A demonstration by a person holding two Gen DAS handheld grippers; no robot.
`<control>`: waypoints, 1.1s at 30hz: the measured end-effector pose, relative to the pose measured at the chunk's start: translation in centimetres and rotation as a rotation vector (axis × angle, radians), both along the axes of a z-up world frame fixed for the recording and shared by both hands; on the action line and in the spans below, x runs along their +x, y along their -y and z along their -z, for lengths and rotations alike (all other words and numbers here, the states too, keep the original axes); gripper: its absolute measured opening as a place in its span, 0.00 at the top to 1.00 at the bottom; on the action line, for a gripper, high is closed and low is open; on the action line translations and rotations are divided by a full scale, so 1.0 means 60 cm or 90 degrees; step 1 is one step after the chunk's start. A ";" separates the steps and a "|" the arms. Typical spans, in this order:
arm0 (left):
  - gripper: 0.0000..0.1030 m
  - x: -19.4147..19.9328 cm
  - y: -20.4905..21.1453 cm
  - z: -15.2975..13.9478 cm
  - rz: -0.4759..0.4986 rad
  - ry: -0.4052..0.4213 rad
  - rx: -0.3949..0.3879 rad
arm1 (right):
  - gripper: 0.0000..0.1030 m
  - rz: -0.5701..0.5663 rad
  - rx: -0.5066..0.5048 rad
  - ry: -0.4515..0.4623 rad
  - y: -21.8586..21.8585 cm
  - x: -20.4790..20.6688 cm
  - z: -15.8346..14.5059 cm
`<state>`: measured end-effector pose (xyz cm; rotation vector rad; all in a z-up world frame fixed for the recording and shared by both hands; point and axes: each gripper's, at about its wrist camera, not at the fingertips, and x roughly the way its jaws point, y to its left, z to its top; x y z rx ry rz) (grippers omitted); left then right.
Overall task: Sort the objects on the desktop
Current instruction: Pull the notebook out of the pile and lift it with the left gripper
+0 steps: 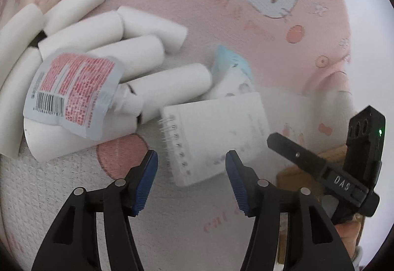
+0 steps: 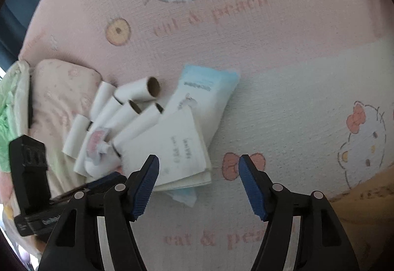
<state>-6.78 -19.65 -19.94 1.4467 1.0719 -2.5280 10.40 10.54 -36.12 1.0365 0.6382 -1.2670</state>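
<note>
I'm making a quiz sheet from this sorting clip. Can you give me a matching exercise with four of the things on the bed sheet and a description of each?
Things:
1. spiral notebook
2. spouted pouch
3. cardboard tubes
4. blue-and-white packet

Descriptions:
A. white cylinders in a loose heap
B. lies on top of the tubes, barcode showing
C. partly under the notebook
D. directly ahead of the open left gripper

Pairs: 1-D, 2-B, 3-A, 4-C
</note>
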 end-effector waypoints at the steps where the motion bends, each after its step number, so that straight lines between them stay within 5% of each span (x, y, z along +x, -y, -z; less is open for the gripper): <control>1: 0.41 -0.001 0.002 0.004 -0.002 0.003 0.010 | 0.37 0.000 0.003 -0.005 0.000 -0.001 0.002; 8: 0.41 -0.003 0.020 0.020 -0.042 -0.002 0.058 | 0.37 0.009 0.001 0.036 0.007 -0.010 0.000; 13: 0.42 -0.010 0.020 0.025 -0.048 0.009 0.049 | 0.39 -0.020 -0.009 0.102 0.022 -0.006 0.007; 15: 0.45 -0.010 0.021 0.029 -0.054 0.010 0.066 | 0.61 -0.027 0.002 0.091 0.026 0.000 0.012; 19: 0.48 -0.011 0.019 0.030 -0.053 0.009 0.090 | 0.63 -0.017 0.007 0.102 0.026 0.013 0.020; 30: 0.50 -0.006 -0.002 -0.025 -0.027 -0.015 -0.037 | 0.63 -0.068 -0.004 0.061 0.007 0.040 0.009; 33: 0.50 0.006 0.006 -0.038 -0.023 -0.028 -0.023 | 0.63 -0.091 -0.021 0.064 -0.004 0.045 -0.007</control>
